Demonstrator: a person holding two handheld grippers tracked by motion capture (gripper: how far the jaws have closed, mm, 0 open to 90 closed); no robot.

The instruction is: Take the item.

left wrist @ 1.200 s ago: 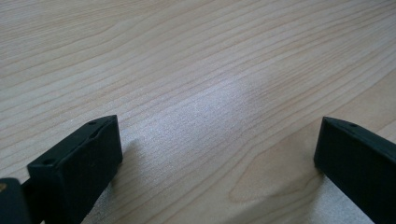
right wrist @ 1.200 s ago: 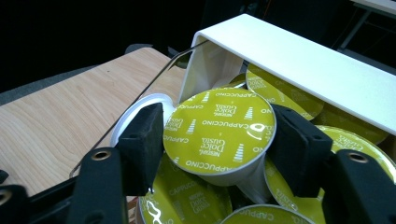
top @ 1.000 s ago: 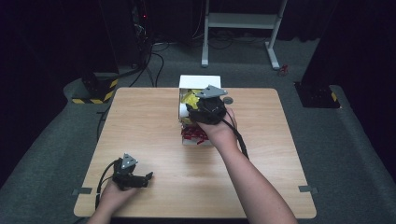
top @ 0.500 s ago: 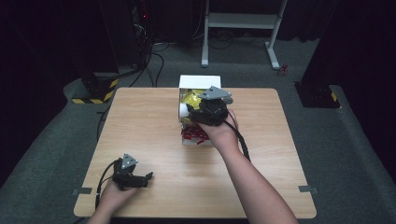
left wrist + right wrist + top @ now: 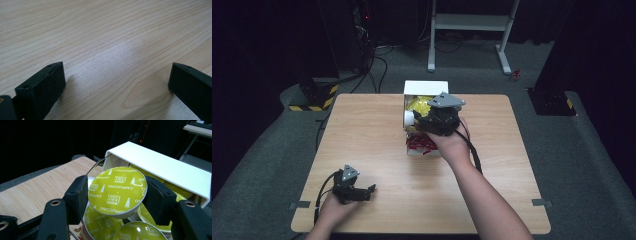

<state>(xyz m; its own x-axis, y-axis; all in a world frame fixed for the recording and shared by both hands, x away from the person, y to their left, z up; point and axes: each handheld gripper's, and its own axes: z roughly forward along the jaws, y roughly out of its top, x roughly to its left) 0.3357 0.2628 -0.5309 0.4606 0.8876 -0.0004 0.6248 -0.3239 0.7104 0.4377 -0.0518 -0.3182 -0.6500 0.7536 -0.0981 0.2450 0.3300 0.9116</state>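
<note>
Gripping a yellow coffee capsule over the white box, the right gripper seems mid-pick, needing a clean lift next; the left gripper rests wide open, empty

Both forearms are bare, with no sleeves seen. Each black gripper, left gripper and right gripper, is topped by a grey three-cornered plate and trailed by a black cable. Round screw holes are seen in the blocky black jaws.
</note>
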